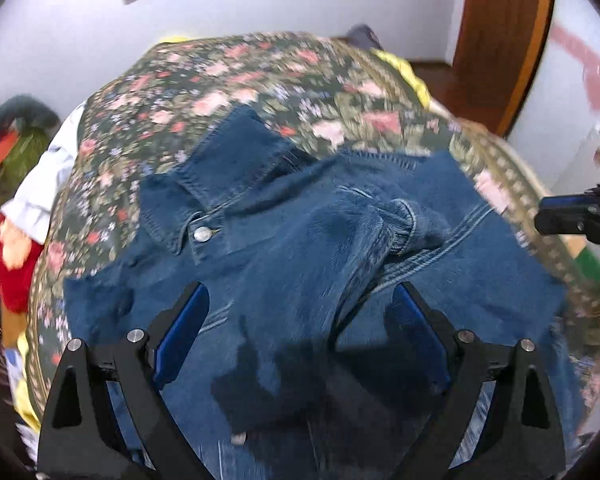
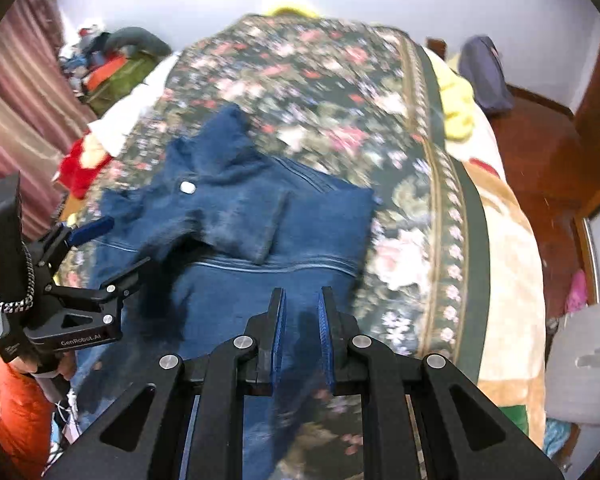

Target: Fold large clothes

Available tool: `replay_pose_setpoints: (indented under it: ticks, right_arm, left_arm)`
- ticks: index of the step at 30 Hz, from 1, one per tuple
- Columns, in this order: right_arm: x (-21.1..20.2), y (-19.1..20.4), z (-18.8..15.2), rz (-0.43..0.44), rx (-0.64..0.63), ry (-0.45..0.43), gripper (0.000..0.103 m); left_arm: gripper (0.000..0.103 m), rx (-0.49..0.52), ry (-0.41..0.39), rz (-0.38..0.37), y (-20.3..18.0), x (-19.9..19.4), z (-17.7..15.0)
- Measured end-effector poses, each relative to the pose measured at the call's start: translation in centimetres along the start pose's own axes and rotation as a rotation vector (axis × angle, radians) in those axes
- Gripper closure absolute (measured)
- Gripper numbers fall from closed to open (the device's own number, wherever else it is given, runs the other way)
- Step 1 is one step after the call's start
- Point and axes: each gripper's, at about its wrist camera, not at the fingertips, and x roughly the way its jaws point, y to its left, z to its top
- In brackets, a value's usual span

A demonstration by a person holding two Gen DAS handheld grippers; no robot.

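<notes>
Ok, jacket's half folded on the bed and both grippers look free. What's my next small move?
Probably lower the left gripper and pinch the denim jacket near hem. Both grippers are above the cloth holding nothing, the right gripper only narrowly open, and one sleeve is already folded in.

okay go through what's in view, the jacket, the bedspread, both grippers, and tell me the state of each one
Denim jacket: partly folded, sleeve laid across it, collar button fastened.
Bedspread: spread flat over the bed, jacket on top.
Left gripper: wide open, holding nothing.
Right gripper: narrowly open, holding nothing.

Matt denim jacket (image 1: 300, 240) — floral cloth bedspread (image 1: 220, 80)
</notes>
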Motion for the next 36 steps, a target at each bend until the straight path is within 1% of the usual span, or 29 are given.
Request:
replay_pose_setpoints:
  ticks: [2, 3, 4, 6, 7, 8, 9, 10, 12, 13, 14, 15, 17, 18, 19, 20, 21, 22, 24, 26, 28, 29, 30, 31, 32, 33, 34, 35, 36]
  right_arm:
    - [1.9, -0.7, -0.2, 0.006, 0.020, 0.042, 0.092]
    - [2.8, -1.0, -0.5, 0.011, 0.027, 0.062, 0.092]
    - [4.1, -1.3, -1.0, 0.019, 0.035, 0.090, 0.092]
    - [5.5, -1.8, -1.5, 0.025, 0.041, 0.112, 0.092]
    - [6.1, -2.0, -1.8, 0.031, 0.046, 0.113, 0.092]
    - [6.4, -2.3, -2.1, 0.040, 0.049, 0.104, 0.092]
    - [6.4, -2.5, -2.3, 0.048, 0.050, 0.095, 0.091]
    - [6.4, -2.7, -2.5, 0.059, 0.045, 0.087, 0.091]
    - [6.3, -2.8, -2.7, 0.050, 0.023, 0.085, 0.091]
    - [6.3, -2.8, -2.9, 0.031, 0.007, 0.089, 0.086]
    - [6.3, -2.8, -3.0, 0.013, -0.001, 0.093, 0.075]
    - [6.2, -3.0, -3.1, -0.005, -0.001, 0.089, 0.067]
    - [6.0, -3.7, -3.4, -0.080, 0.019, 0.074, 0.023]
    - [5.9, -4.1, -3.5, -0.108, 0.032, 0.066, 0.018]
    - [5.9, -4.5, -3.6, -0.101, 0.044, 0.060, 0.017]
    - [5.9, -5.0, -3.8, -0.072, 0.060, 0.069, 0.017]
    - [6.0, -5.4, -3.9, -0.044, 0.085, 0.083, 0.017]
    - [5.9, -5.7, -4.0, -0.032, 0.101, 0.085, 0.017]
    - [5.7, -5.7, -4.1, -0.031, 0.111, 0.084, 0.017]
    - [5.6, -5.4, -4.2, -0.040, 0.113, 0.082, 0.017]
    - [5.6, -5.0, -4.2, -0.045, 0.117, 0.086, 0.017]
    - [5.6, -5.0, -4.3, -0.046, 0.121, 0.087, 0.017]
    - [5.6, -4.9, -4.3, -0.047, 0.126, 0.088, 0.017]
    - [5.5, -4.8, -4.2, -0.049, 0.134, 0.089, 0.017]
    - [5.5, -4.8, -4.2, -0.048, 0.141, 0.089, 0.017]
    - [5.4, -4.8, -4.1, -0.045, 0.147, 0.090, 0.017]
    - [5.3, -4.7, -4.1, -0.037, 0.157, 0.093, 0.017]
    - [5.2, -4.7, -4.0, -0.030, 0.165, 0.093, 0.017]
    - [5.0, -4.7, -3.9, -0.018, 0.177, 0.094, 0.017]
  left_arm:
    - [0.009, 0.036, 0.027, 0.034, -0.8, 1.8, 0.5]
    - [0.009, 0.056, 0.040, 0.064, -1.1, 2.8, 0.7]
    - [0.009, 0.063, 0.043, 0.078, -1.2, 3.2, 0.8]
    - [0.009, 0.083, 0.041, 0.128, -1.1, 4.2, 0.9]
    - [0.009, 0.085, 0.033, 0.152, -0.7, 4.4, 1.0]
    - [0.012, 0.081, 0.024, 0.166, -0.5, 4.4, 1.0]
    - [0.017, 0.073, 0.009, 0.187, 0.1, 4.3, 1.0]
    - [0.018, 0.057, -0.002, 0.204, 0.9, 3.9, 1.0]
    - [0.018, 0.010, -0.019, 0.203, 2.7, 3.1, 0.9]
    - [0.018, -0.010, -0.025, 0.202, 3.4, 2.7, 0.9]
    - [0.018, -0.038, -0.033, 0.206, 4.5, 2.1, 0.7]
    - [0.018, -0.052, -0.037, 0.213, 5.1, 1.8, 0.5]
    - [0.018, -0.092, -0.041, 0.236, 7.0, 1.0, -0.6]
    - [0.018, -0.117, -0.034, 0.246, 8.4, 0.6, -1.5]
    - [0.018, -0.134, -0.023, 0.246, 9.2, 0.5, -2.2]
    - [0.018, -0.152, -0.007, 0.238, 10.0, 0.5, -2.9]
    - [0.018, -0.180, 0.013, 0.210, 11.0, 0.7, -3.9]
    - [0.018, -0.216, 0.038, 0.163, 11.9, 1.0, -5.0]
    - [0.018, -0.296, 0.084, 0.073, 13.3, 1.6, -7.3]
    - [0.018, -0.358, 0.109, 0.026, 14.1, 2.2, -9.0]
    - [0.022, -0.440, 0.137, -0.030, 14.7, 3.1, -11.2]
    - [0.026, -0.489, 0.154, -0.068, 15.1, 3.7, -12.2]
    - [0.035, -0.523, 0.157, -0.100, 15.3, 4.0, -12.9]
    - [0.040, -0.573, 0.149, -0.164, 15.7, 4.3, -13.7]
    - [0.050, -0.597, 0.142, -0.196, 15.8, 4.2, -14.1]
    - [0.055, -0.631, 0.127, -0.228, 16.1, 4.0, -14.5]
    - [0.069, -0.645, 0.108, -0.226, 16.3, 3.7, -14.7]
    - [0.079, -0.643, 0.099, -0.213, 16.4, 3.4, -14.6]
    - [0.084, -0.634, 0.087, -0.199, 16.5, 3.0, -14.4]
